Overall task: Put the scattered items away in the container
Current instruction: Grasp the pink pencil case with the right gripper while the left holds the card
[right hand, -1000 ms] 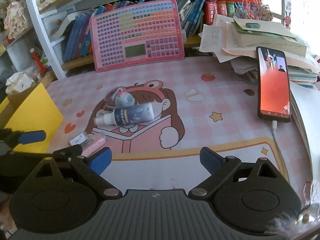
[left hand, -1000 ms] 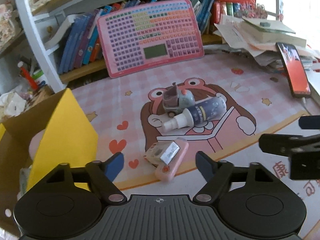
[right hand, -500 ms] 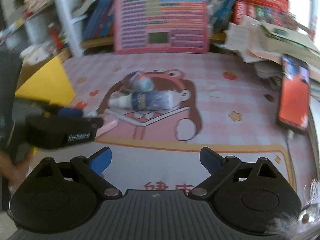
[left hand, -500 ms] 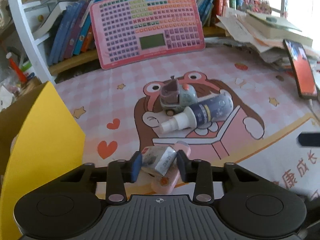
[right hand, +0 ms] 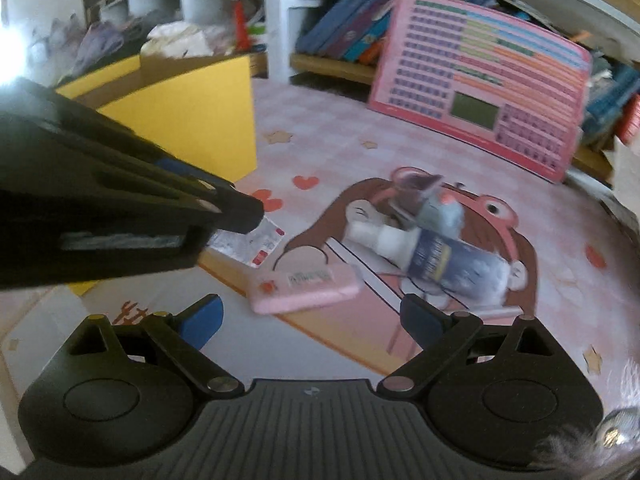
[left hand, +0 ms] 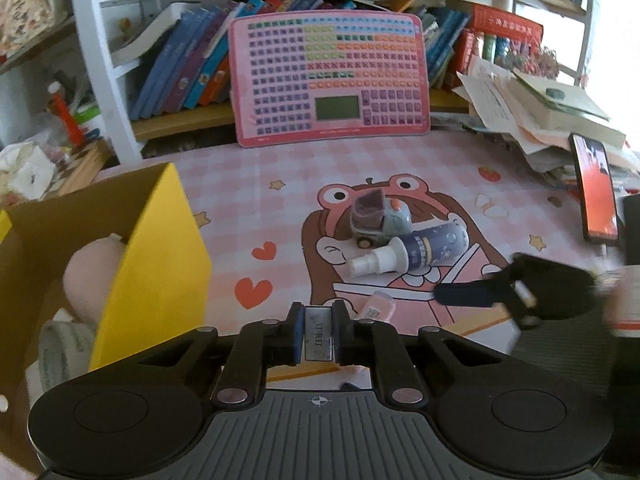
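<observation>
My left gripper is shut on a small silver packet, lifted just off the mat. In the right wrist view that gripper reaches in from the left with the white packet at its tip. A pink case lies flat on the mat. My right gripper stands open just short of the pink case, with nothing between its fingers. Beyond lie a spray bottle and a grey toy car, touching each other. The yellow cardboard box stands at the left.
A pink plush sits inside the box. A pink keyboard toy leans on the bookshelf at the back. A phone and a stack of papers lie at the right.
My left jaws closed on the silver packet and lifted it off the pink case. My right gripper swung left and rolled, coming close to the pink case.
</observation>
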The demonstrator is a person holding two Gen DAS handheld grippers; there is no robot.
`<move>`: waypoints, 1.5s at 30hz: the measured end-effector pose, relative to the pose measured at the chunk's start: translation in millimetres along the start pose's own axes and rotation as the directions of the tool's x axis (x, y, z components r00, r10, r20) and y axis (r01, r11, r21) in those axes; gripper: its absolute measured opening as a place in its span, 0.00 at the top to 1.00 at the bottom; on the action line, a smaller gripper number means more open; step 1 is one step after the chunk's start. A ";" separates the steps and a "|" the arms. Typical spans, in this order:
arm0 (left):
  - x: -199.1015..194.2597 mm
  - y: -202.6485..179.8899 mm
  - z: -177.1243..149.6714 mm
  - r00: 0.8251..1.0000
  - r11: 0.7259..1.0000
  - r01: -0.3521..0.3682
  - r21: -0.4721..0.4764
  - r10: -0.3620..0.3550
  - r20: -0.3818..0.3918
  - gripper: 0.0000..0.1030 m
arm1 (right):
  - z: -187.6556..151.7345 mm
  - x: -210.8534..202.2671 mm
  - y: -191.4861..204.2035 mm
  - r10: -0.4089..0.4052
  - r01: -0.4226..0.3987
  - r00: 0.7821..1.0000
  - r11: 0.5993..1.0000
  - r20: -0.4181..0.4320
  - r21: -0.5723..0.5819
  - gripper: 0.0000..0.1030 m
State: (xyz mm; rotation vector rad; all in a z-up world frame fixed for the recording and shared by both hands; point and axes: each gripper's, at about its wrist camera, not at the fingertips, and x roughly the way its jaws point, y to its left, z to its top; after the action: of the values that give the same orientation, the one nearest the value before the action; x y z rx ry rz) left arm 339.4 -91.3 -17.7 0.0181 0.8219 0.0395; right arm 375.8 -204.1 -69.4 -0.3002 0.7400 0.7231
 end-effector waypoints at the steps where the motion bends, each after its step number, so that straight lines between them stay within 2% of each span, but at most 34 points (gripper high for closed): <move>1: -1.8 1.3 -0.1 1.000 1.000 -0.003 -0.008 0.003 -0.002 0.87 | 1.9 5.7 -0.3 0.010 -0.010 1.000 1.000 -0.003 0.004 0.07; 7: -11.5 7.1 -0.6 1.000 0.999 -0.008 -0.032 0.008 0.002 0.87 | 4.7 23.5 -4.8 0.020 -0.020 1.000 1.000 -0.024 0.008 0.13; 11: -15.7 14.4 -0.4 1.000 0.997 0.007 -0.082 -0.007 0.001 0.87 | 4.0 26.8 -8.4 0.034 -0.033 0.999 0.999 -0.026 0.003 0.13; 16: -22.9 17.5 -1.0 1.000 0.994 0.016 -0.109 -0.015 0.006 0.87 | 3.1 28.8 -13.8 0.091 -0.091 0.996 0.995 -0.009 -0.050 0.13; 17: -24.6 17.7 -0.8 1.000 0.994 0.017 -0.111 -0.016 0.008 0.87 | 3.1 28.6 -15.0 0.098 -0.098 0.995 0.993 -0.009 -0.059 0.14; 19: -27.2 18.1 -0.6 1.000 0.993 0.019 -0.118 -0.018 0.012 0.87 | 3.2 26.4 -17.0 0.107 -0.107 0.994 0.992 -0.002 -0.071 0.27; 21: -28.3 17.2 -1.1 1.000 0.992 0.022 -0.123 -0.021 0.011 0.87 | 4.1 25.1 -17.9 0.115 -0.115 0.993 0.990 -0.004 -0.076 0.27; 28: -31.8 12.4 -3.4 0.999 0.993 0.034 -0.113 -0.032 0.014 0.87 | -2.0 8.9 -20.7 0.091 -0.091 0.996 0.996 -0.002 -0.008 0.27; 36: -44.7 10.5 -10.0 0.999 0.992 0.042 -0.119 -0.040 0.022 0.87 | -10.5 -16.8 -17.5 0.072 -0.072 0.997 0.997 -0.014 0.010 0.27; 45: -64.5 9.1 -31.7 0.995 0.985 0.097 -0.143 -0.097 0.007 0.87 | -26.9 -51.4 -13.4 0.012 -0.012 1.000 0.996 -0.004 0.085 0.27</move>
State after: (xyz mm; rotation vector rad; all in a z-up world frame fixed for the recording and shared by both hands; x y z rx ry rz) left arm 272.0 -85.0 8.1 -0.1571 0.8177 0.0064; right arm 344.9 -252.0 -52.4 -0.2205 0.7754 0.7005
